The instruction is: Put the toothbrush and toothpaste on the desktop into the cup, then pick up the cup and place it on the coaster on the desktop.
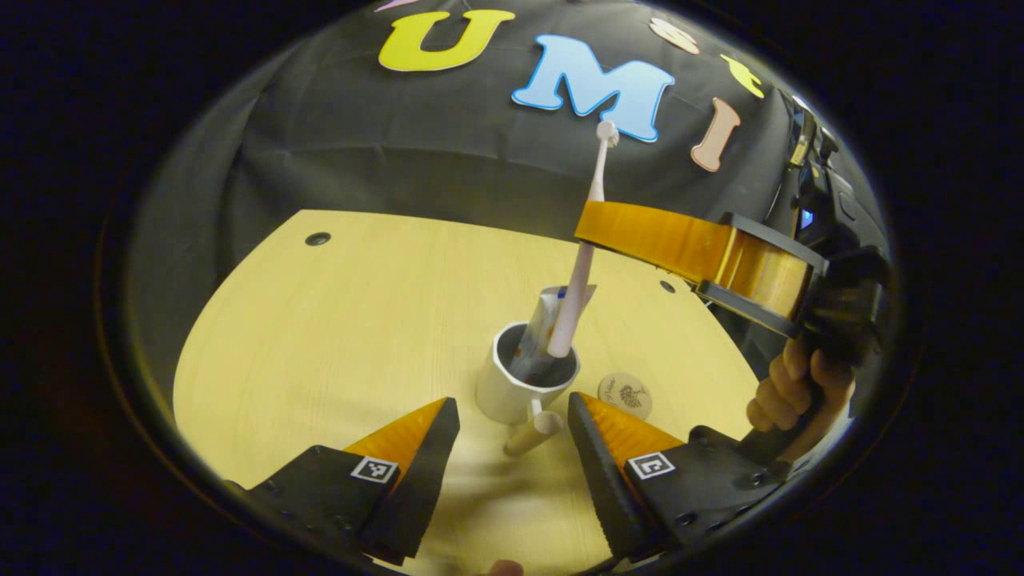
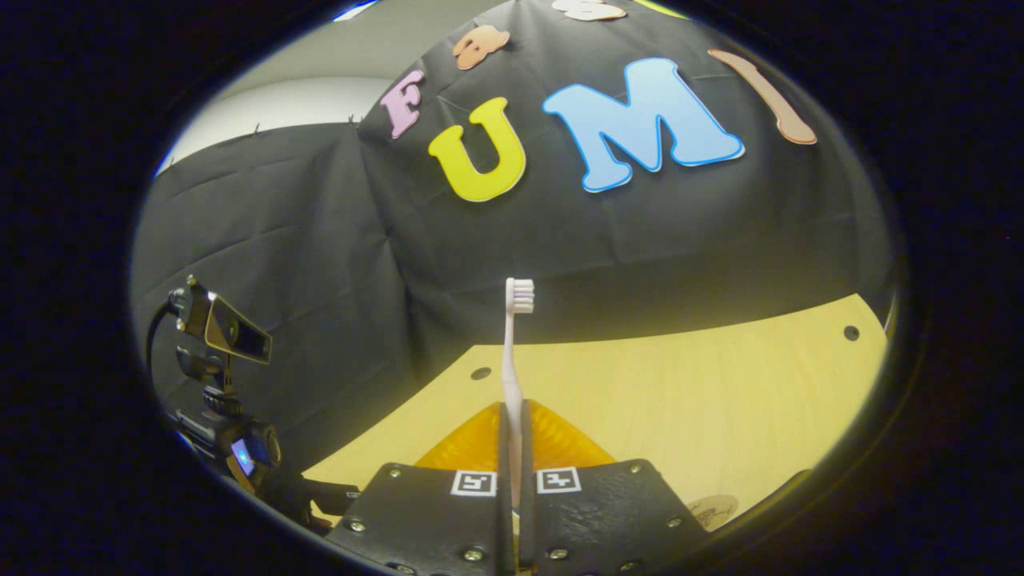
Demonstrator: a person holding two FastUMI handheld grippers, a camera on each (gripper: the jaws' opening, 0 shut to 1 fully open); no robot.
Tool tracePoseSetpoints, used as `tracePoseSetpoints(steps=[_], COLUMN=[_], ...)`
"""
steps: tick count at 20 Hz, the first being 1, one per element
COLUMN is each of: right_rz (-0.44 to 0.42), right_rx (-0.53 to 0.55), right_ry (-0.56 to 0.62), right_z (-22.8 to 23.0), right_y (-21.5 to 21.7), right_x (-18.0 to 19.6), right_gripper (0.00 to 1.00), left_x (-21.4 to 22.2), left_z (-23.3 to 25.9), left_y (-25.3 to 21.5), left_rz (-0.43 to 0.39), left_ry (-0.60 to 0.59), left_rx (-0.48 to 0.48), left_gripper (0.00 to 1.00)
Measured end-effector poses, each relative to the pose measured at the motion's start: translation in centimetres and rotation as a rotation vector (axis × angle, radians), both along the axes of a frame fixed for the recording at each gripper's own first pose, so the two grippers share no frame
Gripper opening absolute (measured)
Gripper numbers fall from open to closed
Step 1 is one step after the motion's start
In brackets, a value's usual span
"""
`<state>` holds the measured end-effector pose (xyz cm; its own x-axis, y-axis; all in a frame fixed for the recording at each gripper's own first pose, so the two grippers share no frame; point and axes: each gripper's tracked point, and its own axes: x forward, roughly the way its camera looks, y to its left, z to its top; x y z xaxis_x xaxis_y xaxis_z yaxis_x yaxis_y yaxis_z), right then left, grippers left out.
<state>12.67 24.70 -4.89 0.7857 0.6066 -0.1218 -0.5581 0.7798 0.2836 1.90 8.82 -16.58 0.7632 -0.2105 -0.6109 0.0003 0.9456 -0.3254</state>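
Note:
A white cup (image 1: 522, 376) stands on the wooden desktop (image 1: 336, 336), its handle (image 1: 534, 430) pointing toward me. The toothpaste tube (image 1: 540, 324) stands inside it. A pale pink toothbrush (image 1: 578, 272) is upright with its lower end in the cup and its head up. My right gripper (image 1: 592, 226) is shut on the brush's shaft above the cup; in the right gripper view the toothbrush (image 2: 512, 360) rises from between the closed fingers of my right gripper (image 2: 513, 412). My left gripper (image 1: 512, 416) stands open just in front of the cup, astride the handle. The round wooden coaster (image 1: 625, 395) lies right of the cup.
A hand (image 1: 788, 392) holds the right gripper at the right edge of the left gripper view. A small camera on a stand (image 2: 220, 328) sits at the left in the right gripper view. Small holes (image 1: 318, 238) mark the desktop. The coaster's edge (image 2: 712, 508) shows low right.

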Motion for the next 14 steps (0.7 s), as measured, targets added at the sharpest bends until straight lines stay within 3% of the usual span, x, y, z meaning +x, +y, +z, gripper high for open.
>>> tracePoseSetpoints(steps=[6, 12, 14], right_rz=[0.001, -0.020, -0.039], right_rx=[-0.165, -0.252, -0.258], right_ry=[-0.104, -0.142, -0.154], right_z=[-2.1, -3.0, -2.6], right_y=[1.2, 1.2, 0.7], right_x=[0.6, 1.2, 1.1], right_gripper=[0.04, 0.06, 0.15], left_x=[-1.7, -1.7, -1.8], left_z=[-1.4, -1.4, -1.4], left_y=[0.5, -0.2, -0.1], left_rz=[0.003, -0.005, -0.004], left_ry=[0.056, 0.058, 0.055], left_rx=[-0.034, -0.043, -0.042], left_gripper=[0.89, 0.89, 0.89])
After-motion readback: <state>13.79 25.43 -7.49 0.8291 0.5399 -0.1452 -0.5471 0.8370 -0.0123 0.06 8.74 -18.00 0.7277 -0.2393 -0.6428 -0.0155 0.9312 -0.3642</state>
